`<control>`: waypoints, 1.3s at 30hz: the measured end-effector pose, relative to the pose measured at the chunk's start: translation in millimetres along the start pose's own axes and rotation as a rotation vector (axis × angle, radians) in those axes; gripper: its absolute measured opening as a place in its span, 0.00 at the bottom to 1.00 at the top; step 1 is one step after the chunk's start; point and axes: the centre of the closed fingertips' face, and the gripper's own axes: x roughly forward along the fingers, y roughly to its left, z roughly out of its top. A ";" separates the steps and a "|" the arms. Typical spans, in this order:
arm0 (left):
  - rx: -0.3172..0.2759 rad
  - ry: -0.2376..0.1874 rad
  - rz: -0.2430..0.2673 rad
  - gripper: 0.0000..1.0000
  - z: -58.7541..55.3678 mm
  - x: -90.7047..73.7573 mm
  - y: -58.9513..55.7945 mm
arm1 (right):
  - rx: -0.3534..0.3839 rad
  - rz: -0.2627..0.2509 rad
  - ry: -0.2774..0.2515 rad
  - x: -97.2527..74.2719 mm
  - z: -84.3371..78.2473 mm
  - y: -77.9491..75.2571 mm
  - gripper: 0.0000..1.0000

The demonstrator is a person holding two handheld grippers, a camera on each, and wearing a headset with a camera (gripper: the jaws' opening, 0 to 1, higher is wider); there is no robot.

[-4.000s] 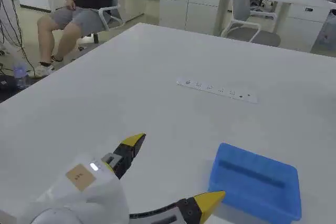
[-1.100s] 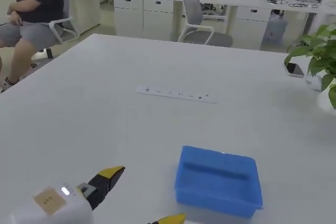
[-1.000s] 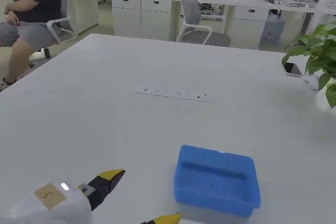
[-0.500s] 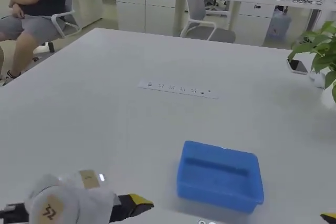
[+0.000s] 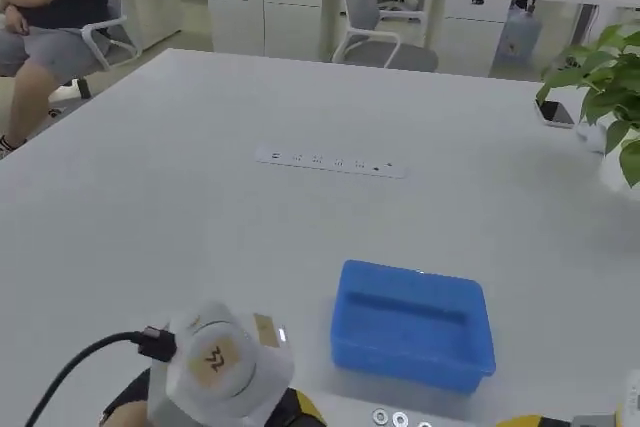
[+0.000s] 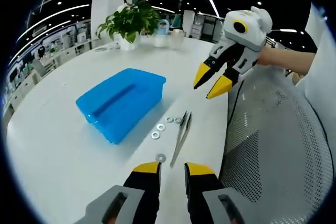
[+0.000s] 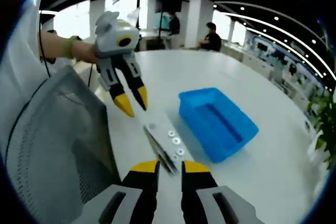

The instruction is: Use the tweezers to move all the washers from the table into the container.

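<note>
A blue container [image 5: 412, 325] stands near the table's front edge; it also shows as the container [image 6: 122, 102] and container [image 7: 218, 121]. Several small metal washers [image 6: 160, 127] lie on the white table between it and the edge, the washers [image 7: 176, 140] [image 5: 380, 415] close together. Slim steel tweezers [image 6: 180, 137] lie beside them, untouched, the tweezers [image 7: 160, 150] just ahead of my right jaws. My left gripper [image 6: 172, 169] [image 5: 215, 372] hovers over the near end of the tweezers, jaws narrowly apart, nothing between them. My right gripper [image 7: 164, 167] [image 6: 215, 77] faces it from the other side, also slightly open and holding nothing.
A white power strip [image 5: 330, 161] lies mid-table. A potted plant [image 5: 610, 67] and a phone [image 5: 555, 112] sit at the right edge. A person [image 5: 40, 7] sits far left, with office chairs and desks behind. A grey mesh chair [image 6: 262, 145] is right at the table's near edge.
The head camera has tilted down. My left gripper has turned inward and its jaws have narrowed from wide open. The right gripper's yellow tip has come in further at the bottom right.
</note>
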 end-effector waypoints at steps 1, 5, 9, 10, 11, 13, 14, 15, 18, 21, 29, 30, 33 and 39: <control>0.007 0.006 -0.001 0.14 -0.6 2.3 0.1 | 0.000 0.004 0.005 1.2 -1.5 0.3 0.13; 0.027 0.032 -0.020 0.12 -2.7 14.3 -1.2 | -0.008 0.018 0.025 6.0 -6.2 2.8 0.11; 0.089 0.086 -0.024 0.08 -10.0 23.9 -2.0 | -0.023 0.016 0.041 8.1 -8.8 3.5 0.09; 0.093 0.090 -0.029 0.06 -10.7 25.5 -2.8 | -0.026 0.015 0.041 8.3 -8.6 3.5 0.09; 0.100 0.092 -0.026 0.05 -11.0 27.5 -2.4 | -0.028 0.013 0.040 8.6 -8.6 3.4 0.08; 0.107 0.099 -0.024 0.02 -11.9 29.4 -1.6 | -0.028 0.013 0.042 9.0 -9.0 3.3 0.08; 0.117 0.108 -0.022 0.01 -13.1 30.2 -1.1 | -0.030 0.012 0.043 9.2 -8.7 3.4 0.08; 0.145 0.121 -0.009 0.00 -14.7 31.0 1.8 | -0.032 0.011 0.043 9.2 -8.5 3.4 0.08; 0.215 0.138 0.003 0.00 -12.5 30.8 0.8 | -0.029 0.007 0.041 9.4 -7.9 3.0 0.08; 0.291 0.154 0.001 0.00 -12.2 30.1 -0.7 | -0.022 0.008 0.038 10.2 -7.6 3.7 0.08; 0.318 0.045 -0.028 0.00 9.5 12.1 -16.3 | -0.046 0.015 0.054 14.8 -9.8 8.4 0.10; 0.324 0.034 -0.024 0.00 12.7 7.3 -17.5 | -0.049 0.018 0.054 15.1 -9.8 9.0 0.10; 0.339 0.003 -0.021 0.00 22.4 -4.3 -21.6 | -0.059 0.023 0.058 16.2 -10.1 10.0 0.12; 0.373 -0.072 -0.050 0.00 48.8 -27.5 -38.1 | -0.088 0.069 0.032 24.3 -0.5 20.8 0.16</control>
